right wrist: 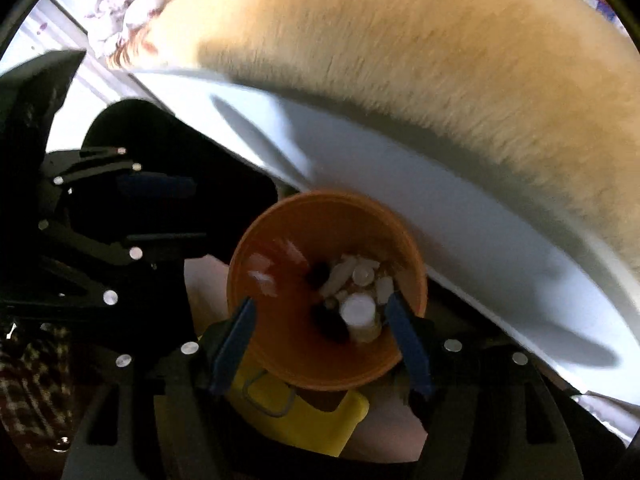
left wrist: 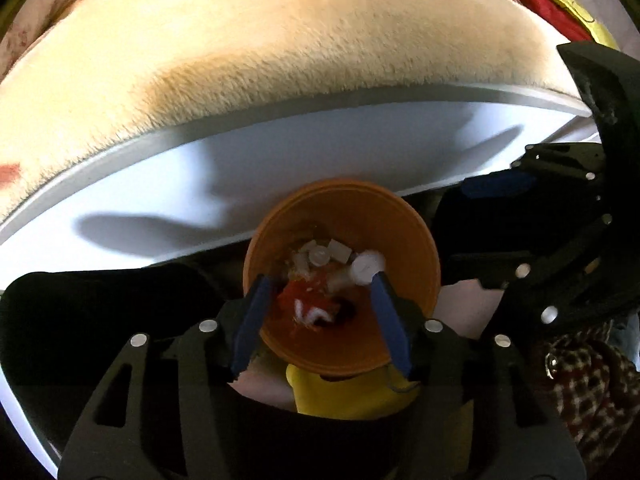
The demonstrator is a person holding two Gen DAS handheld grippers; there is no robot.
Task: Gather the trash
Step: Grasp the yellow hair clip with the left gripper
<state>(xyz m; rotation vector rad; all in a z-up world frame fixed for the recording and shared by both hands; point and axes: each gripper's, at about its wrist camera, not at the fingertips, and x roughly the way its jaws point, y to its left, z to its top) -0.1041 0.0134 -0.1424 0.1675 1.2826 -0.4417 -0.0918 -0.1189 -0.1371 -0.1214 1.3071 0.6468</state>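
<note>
An orange bin (left wrist: 404,240) stands below the edge of a white table, seen from above in both wrist views (right wrist: 376,224). It holds trash: white caps and scraps (left wrist: 340,260), a red wrapper (left wrist: 304,300), and a small white-capped bottle (right wrist: 358,312). My left gripper (left wrist: 318,296) hangs open right over the bin's mouth, blue pads apart, nothing between them. My right gripper (right wrist: 320,320) is also open over the bin, empty; it shows in the left wrist view (left wrist: 560,240) at the right. The left gripper shows in the right wrist view (right wrist: 120,216) at the left.
A white table top (left wrist: 280,160) carries a cream furry mat (left wrist: 280,40). A yellow object (right wrist: 304,420) with a wire handle lies under the bin. Checked fabric (left wrist: 592,380) is at the lower right. A red and yellow item (left wrist: 552,4) lies at the far right.
</note>
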